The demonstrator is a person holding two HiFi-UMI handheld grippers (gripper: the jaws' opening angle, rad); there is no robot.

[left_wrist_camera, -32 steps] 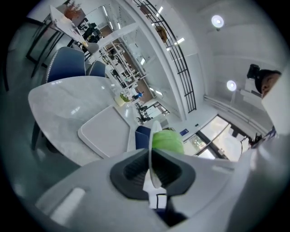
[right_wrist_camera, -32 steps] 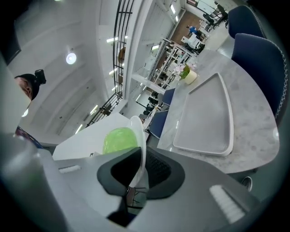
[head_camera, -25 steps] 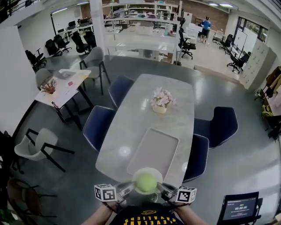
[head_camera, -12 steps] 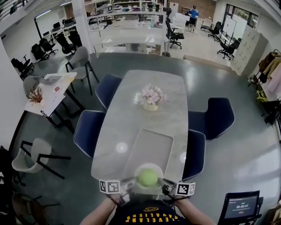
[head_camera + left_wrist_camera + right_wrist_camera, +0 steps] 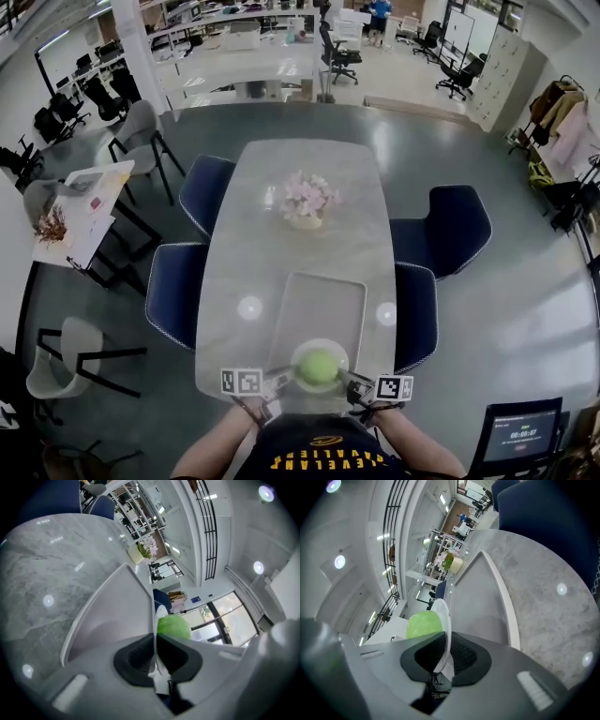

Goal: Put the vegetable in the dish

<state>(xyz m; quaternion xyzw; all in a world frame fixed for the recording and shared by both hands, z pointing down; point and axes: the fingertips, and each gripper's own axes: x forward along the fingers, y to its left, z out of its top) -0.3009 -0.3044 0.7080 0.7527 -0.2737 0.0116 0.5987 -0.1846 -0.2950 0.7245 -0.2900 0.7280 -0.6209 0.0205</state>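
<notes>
A round green vegetable (image 5: 319, 367) sits in a white dish (image 5: 299, 355) held over the near end of a grey tray (image 5: 321, 305). My left gripper (image 5: 281, 377) is shut on the dish's left rim and my right gripper (image 5: 354, 380) on its right rim. In the left gripper view the dish (image 5: 158, 616) shows edge-on between the jaws of the left gripper (image 5: 154, 641), with the vegetable (image 5: 173, 627) beyond it. The right gripper view shows the right gripper (image 5: 444, 646) pinching the dish (image 5: 443, 616), the vegetable (image 5: 423, 624) to its left.
The tray lies on a long marble table (image 5: 272, 234) with a pot of flowers (image 5: 305, 199) at its middle. Blue chairs (image 5: 178, 291) (image 5: 441, 234) stand along both long sides. A small screen (image 5: 520, 436) is at the lower right.
The dish with the vegetable has edged forward over the tray's near end, still held by both grippers. The head view has shifted, so the table sits lower and more centred.
</notes>
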